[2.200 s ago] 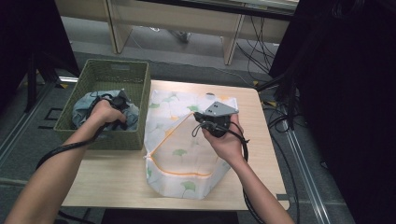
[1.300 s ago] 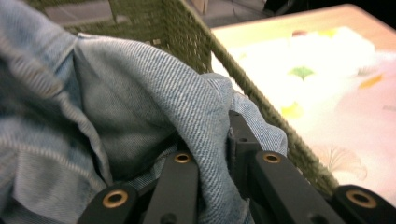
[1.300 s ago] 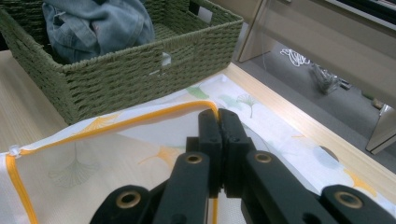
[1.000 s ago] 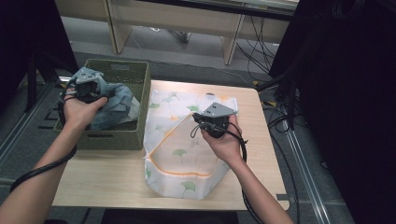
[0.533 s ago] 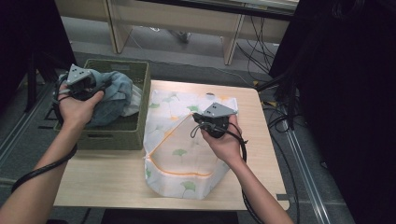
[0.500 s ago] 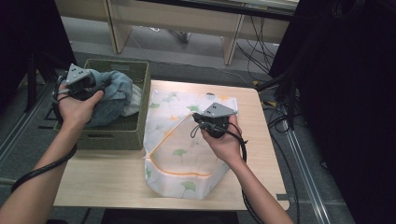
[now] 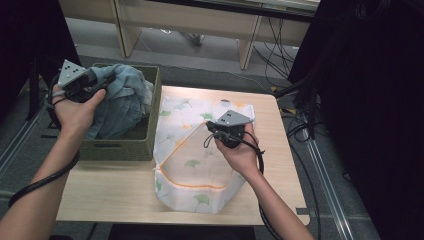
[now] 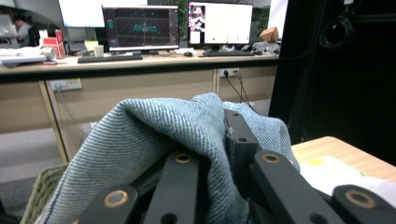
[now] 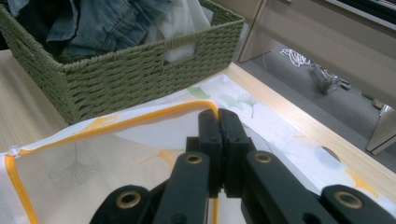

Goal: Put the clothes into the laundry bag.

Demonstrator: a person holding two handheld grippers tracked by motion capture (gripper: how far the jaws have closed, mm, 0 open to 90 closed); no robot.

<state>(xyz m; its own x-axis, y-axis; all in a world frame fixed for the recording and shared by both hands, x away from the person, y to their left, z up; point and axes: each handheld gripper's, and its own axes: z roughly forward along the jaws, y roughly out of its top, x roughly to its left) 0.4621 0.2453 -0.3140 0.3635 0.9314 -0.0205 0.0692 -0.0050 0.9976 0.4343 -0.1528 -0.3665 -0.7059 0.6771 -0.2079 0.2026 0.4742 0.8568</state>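
The table (image 7: pixel 125 200) carries two things side by side: a green woven basket (image 7: pixel 117 147) at its left end, full of clothes, and a white mesh bag (image 7: pixel 192 165) printed with ginkgo leaves and edged in orange, lying flat over the middle. The bag's open mouth faces the basket, which suits the work in hand — laundry going from basket to bag.

The jeans (image 7: pixel 122 100), a faded blue denim bundle, are the thing being moved. Part of them hangs in the air above the basket's left end; the rest trails down inside it, so they are not yet clear of the rim. In the left gripper view the denim drapes over and between the jaws, with the basket's weave low at the left.

The left gripper (image 7: pixel 97 85) is clamped on a fold of that denim, jaws nearly together with the cloth pinched between them, held high so the weight of the jeans pulls the rest free.

The right gripper (image 7: pixel 212 131) sits over the bag near its mouth. In its own view the jaws are pressed together on the orange-trimmed edge (image 9: pixel 140 119) of the top layer, lifted a little off the layer below — a grip that seems meant to hold the mouth open for what comes across.

Behind the basket in that view lie more clothes (image 9: pixel 177 21), pale and blue.
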